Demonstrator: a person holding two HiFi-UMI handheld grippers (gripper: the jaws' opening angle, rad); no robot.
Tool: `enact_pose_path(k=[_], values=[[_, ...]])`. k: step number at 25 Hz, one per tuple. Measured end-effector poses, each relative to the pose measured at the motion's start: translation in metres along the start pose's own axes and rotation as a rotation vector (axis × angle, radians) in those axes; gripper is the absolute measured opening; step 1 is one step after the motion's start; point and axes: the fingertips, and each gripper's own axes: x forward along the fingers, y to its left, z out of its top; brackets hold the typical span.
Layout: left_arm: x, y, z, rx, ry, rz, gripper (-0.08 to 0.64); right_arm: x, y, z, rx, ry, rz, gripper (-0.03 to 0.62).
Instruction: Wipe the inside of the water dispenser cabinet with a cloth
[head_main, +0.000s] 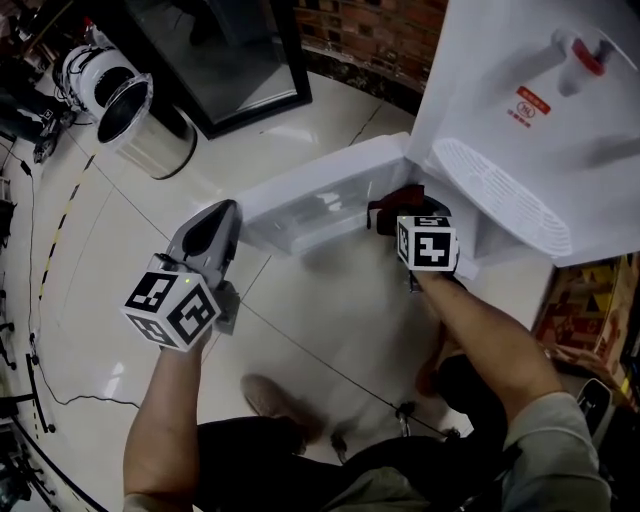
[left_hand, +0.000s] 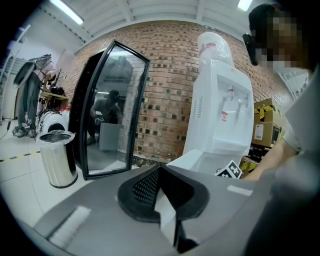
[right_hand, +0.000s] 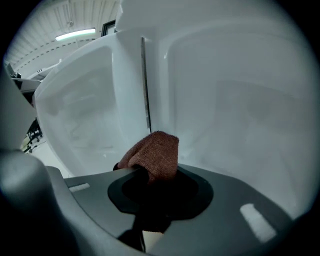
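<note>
The white water dispenser (head_main: 530, 110) stands at the upper right with its lower cabinet door (head_main: 320, 195) swung open to the left. My right gripper (head_main: 400, 215) is shut on a reddish-brown cloth (right_hand: 155, 155) at the mouth of the cabinet. In the right gripper view the cloth bulges out of the jaws, close to the white inner wall (right_hand: 225, 100) and the door hinge (right_hand: 145, 85). My left gripper (head_main: 212, 232) hovers just left of the open door, shut and empty. From the left gripper view (left_hand: 161, 200) the dispenser (left_hand: 220, 120) stands ahead on the right.
A steel waste bin (head_main: 135, 120) stands at the upper left on the tiled floor. A black-framed glass panel (head_main: 225, 55) leans against the brick wall (head_main: 380, 30). Cardboard boxes (left_hand: 262, 125) sit right of the dispenser. My own legs and a shoe (head_main: 275, 400) are below.
</note>
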Motion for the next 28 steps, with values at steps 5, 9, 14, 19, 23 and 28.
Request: enact_pose_path(k=[5,9,14,19,23,28], values=[[0.001,0.0,0.001,0.001,-0.003,-0.005,0.012,0.003,-0.002,0.0,-0.013,-0.034,-0.006,0.104],[0.001,0.001,0.001,0.001,-0.005,-0.008,0.012,-0.008,0.028,-0.004,-0.086,-0.047,0.071,0.106],[0.002,0.002,0.002,-0.003,-0.008,-0.009,0.012,-0.035,0.146,-0.031,-0.225,-0.04,0.401,0.109],[0.0,0.001,0.001,-0.007,-0.014,-0.01,0.012,-0.053,0.248,-0.067,-0.337,0.013,0.654,0.111],[-0.002,0.0,0.001,-0.029,-0.009,-0.012,0.012,-0.033,0.29,-0.081,-0.375,0.055,0.709,0.112],[-0.004,-0.004,0.0,-0.037,-0.005,-0.034,0.012,0.003,0.299,-0.083,-0.414,0.079,0.661,0.11]])
